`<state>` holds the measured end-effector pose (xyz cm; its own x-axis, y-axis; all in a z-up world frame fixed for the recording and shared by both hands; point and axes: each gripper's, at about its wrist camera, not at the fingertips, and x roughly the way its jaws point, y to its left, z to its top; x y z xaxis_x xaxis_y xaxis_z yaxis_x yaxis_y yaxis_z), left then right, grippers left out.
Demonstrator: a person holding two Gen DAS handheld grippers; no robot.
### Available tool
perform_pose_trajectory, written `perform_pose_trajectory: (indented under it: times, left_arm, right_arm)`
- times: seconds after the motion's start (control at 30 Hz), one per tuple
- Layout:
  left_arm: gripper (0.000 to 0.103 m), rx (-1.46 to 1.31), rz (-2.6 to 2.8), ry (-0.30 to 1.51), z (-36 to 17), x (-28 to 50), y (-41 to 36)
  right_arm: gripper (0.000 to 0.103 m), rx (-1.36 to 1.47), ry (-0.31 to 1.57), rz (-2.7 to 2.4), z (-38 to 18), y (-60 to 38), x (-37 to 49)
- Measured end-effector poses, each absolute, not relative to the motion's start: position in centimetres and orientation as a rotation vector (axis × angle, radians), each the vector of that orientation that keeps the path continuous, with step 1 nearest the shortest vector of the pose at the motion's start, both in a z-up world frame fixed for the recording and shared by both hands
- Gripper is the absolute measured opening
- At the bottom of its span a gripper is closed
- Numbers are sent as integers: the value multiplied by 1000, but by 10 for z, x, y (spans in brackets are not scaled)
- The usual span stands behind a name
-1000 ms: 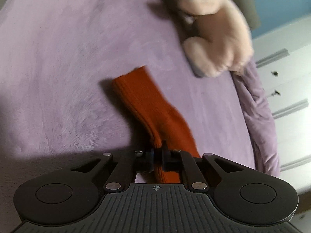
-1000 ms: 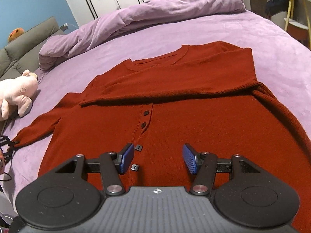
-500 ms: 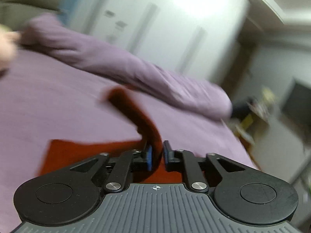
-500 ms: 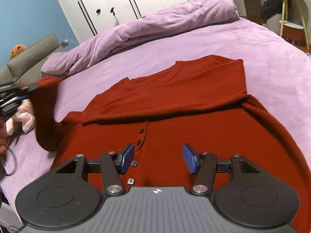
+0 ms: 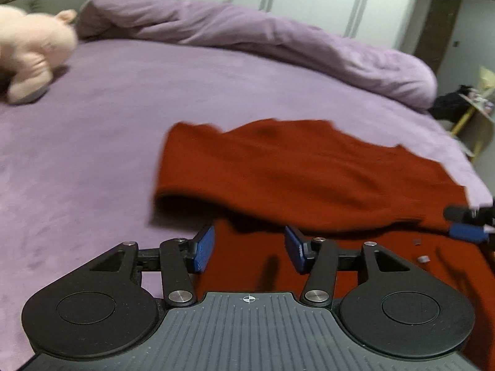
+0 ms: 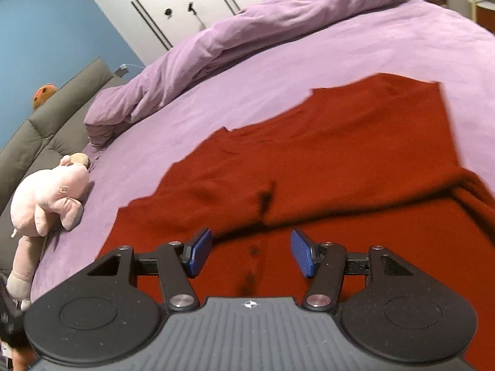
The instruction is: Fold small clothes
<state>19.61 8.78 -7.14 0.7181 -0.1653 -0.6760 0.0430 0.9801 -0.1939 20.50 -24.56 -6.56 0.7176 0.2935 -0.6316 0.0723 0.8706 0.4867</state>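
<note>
Both sleeves are seen folded across the red sweater (image 6: 340,154) — the left gripper (image 5: 249,249) and right gripper (image 6: 251,252) are held spread, empty.

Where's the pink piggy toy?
In the right wrist view, the pink plush pig lies at the left on the purple bed, beside the red sweater.

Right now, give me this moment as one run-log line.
left gripper: open, empty | right gripper: open, empty | red sweater: both sleeves folded across chest | on purple bed
</note>
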Motion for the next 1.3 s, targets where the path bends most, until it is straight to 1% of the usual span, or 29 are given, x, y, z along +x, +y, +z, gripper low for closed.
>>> perform_pose_trajectory:
  times: [0.2,0.27,0.33,0.4,0.5,0.57,0.63,0.7,0.8,1.07,1.17,1.23,1.3]
  left_arm:
    - [55,-182,-92,767,-72,194,103]
    - [55,-169,-90,766,-75,196,102]
    - [55,-164,-87,771,-78,201,100]
    - [55,-168,-85,774,-78,205,96]
    - [56,-162,-83,765,-75,209,91]
    - [56,-151,-87,755,-73,211,87]
    - [57,-141,-94,753,-72,215,81]
    - [57,-132,-89,768,-74,219,73]
    - [57,-134,-89,786,-75,225,65]
    - [58,-101,-105,772,-67,231,52]
    - [58,-77,-103,770,-67,232,49]
    - [58,-76,-99,768,-65,232,49]
    - [58,-78,-100,755,-62,231,49]
  right_arm:
    - [57,453,849,88,-83,-222,265]
    - [49,452,880,71,-89,-219,273]
    - [20,457,867,75,-89,-218,274]
    - [5,429,847,90,-83,-216,274]
    - [4,306,722,89,-57,-215,267]
    - [4,216,610,25,-34,-221,257]
    - [4,124,537,-62,-22,-232,249]
    - [4,83,549,-126,-23,-251,250]
    - [4,104,595,-163,-31,-276,251]
    - [4,-81,575,-249,-38,-289,253]
    - [4,-104,600,-320,-45,-304,259]
    - [0,-118,629,-386,-52,-311,265]
    - [0,-112,653,-445,-56,-317,268]
